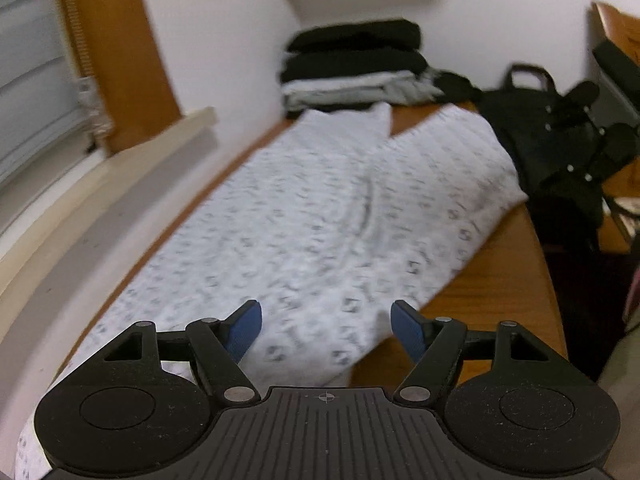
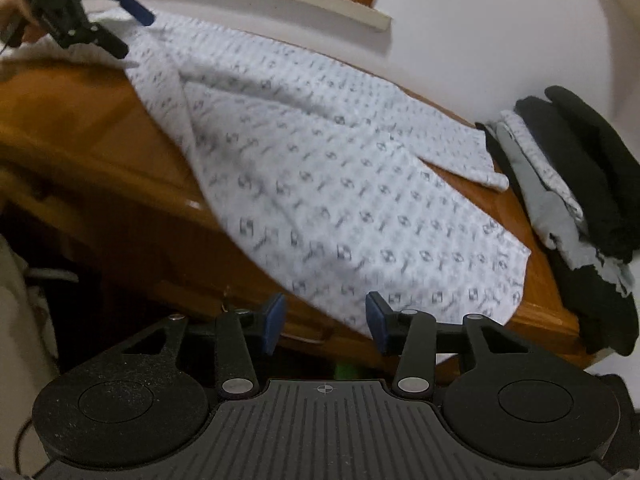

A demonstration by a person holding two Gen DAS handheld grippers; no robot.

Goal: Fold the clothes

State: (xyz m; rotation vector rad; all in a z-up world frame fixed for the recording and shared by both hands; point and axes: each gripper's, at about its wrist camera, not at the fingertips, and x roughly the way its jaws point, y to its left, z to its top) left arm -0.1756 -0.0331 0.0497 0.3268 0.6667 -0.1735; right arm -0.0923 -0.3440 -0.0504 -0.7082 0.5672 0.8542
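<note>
1. Blue-padded jaws of the left gripper (image 1: 326, 330) stand spread with nothing between them, low over the near end of the white patterned garment (image 1: 320, 216).
2. Blue pads on the right gripper (image 2: 326, 322) also stand apart, narrower than the left pair, and pinch nothing; they hang off the counter's front edge, just short of the garment's overhanging hem.
3. White cloth with small grey marks lies lengthwise along the wooden counter (image 2: 80, 120), two leg-like ends reaching toward the far end; one long side droops over the front edge.
4. Judged step: reaching in for a fresh hold before the next fold.
5. To do it well, each pair should likely bite a matching edge, taking all layers, so the fold comes up square and no layer slips.
6. Folded clothes (image 1: 352, 64) are stacked at the far end against the wall; a black bag (image 1: 536, 128) sits beside the far corner.
</note>
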